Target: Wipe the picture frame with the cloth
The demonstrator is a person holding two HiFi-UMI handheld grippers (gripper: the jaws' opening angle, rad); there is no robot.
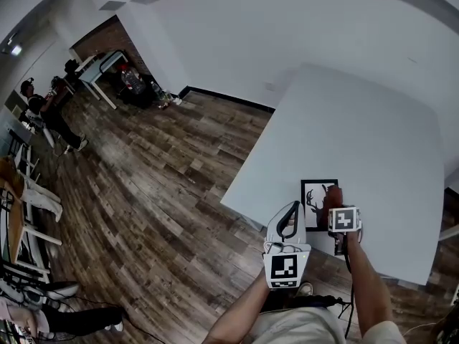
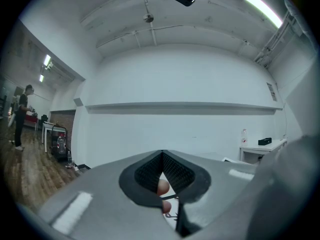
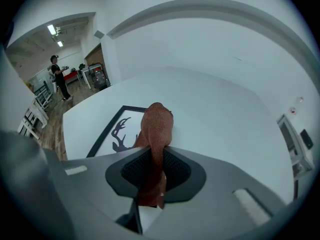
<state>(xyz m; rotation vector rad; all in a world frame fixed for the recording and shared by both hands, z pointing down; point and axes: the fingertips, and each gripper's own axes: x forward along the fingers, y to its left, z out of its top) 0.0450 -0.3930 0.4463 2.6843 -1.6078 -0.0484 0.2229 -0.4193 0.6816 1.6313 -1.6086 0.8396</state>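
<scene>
Right gripper (image 3: 156,159) clamped the cloth (image 3: 157,124) at the picture frame (image 3: 111,134), wiping seemingly barely begun; left gripper (image 2: 162,171) closed, empty

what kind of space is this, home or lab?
Likely a lab or open workspace, not a home: bare white table, wood-look floor, ceiling strip lights, and a person near a far desk.

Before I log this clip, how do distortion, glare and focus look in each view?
Head view: strong fisheye bows the table edges; light is even, and the picture frame is legible. Left gripper view: ceiling lights blow out, corners are darkly vignetted. Right gripper view: the cloth is crisp in the jaws, the nearest foreground is soft.
</scene>
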